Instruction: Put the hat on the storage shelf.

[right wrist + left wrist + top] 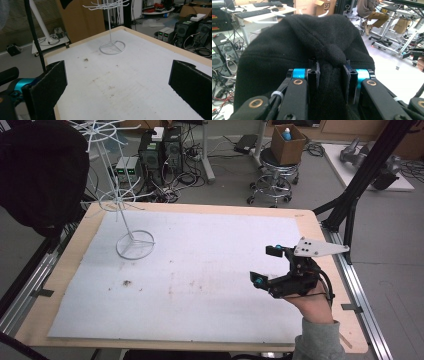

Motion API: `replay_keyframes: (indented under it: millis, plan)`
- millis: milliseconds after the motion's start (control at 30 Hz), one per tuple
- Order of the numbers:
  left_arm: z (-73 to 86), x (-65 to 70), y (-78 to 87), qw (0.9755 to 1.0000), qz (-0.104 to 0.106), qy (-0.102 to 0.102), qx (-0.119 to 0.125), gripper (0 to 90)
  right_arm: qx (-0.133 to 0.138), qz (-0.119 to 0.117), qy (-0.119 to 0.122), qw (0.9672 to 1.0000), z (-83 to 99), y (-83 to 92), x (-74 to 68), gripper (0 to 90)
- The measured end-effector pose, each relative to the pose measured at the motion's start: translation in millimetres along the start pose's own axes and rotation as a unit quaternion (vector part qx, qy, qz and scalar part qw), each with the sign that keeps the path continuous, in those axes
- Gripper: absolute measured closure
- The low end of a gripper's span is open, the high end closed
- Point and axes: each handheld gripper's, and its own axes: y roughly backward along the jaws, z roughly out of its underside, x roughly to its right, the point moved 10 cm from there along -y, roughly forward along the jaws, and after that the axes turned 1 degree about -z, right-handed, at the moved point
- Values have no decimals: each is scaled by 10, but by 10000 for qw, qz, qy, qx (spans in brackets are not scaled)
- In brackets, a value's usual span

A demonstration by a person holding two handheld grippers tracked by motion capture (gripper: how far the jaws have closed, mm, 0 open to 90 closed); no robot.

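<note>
A black fleece hat hangs in front of my left gripper, whose pads pinch a fold of its fabric between them. In the high view the same black hat hangs above the table's far left corner and covers the gripper that holds it. A white wire display rack stands on the white mat at the back left, beside the hat. My right gripper is held by a hand near the table's right edge, jaws wide open and empty. From the right gripper the rack shows far ahead.
The white mat covers most of the wooden table and carries a few small stains. Beyond the far edge are computer towers, a stool with a cardboard box and a black frame strut. A person sits far off.
</note>
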Motion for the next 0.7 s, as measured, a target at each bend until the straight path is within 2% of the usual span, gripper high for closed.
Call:
replay_keyframes:
  millis: [300, 367, 400, 700]
  plan:
    - [131, -35, -19, 9999, 27, 132, -34, 671, -26, -19, 8, 10000, 3, -10, -16, 8]
    - [152, -45, -30, 9999, -47, 100, -98, 659, -30, -17, 22, 10000, 3, -14, -17, 8]
    - [163, -49, -34, 9999, -110, 21, -125, 659, -36, -22, 17, 10000, 4, -16, -20, 8]
    - [243, -55, -49, 9998, 24, 24, -175, 654, -72, 34, 23, 10000, 14, -23, -6, 8]
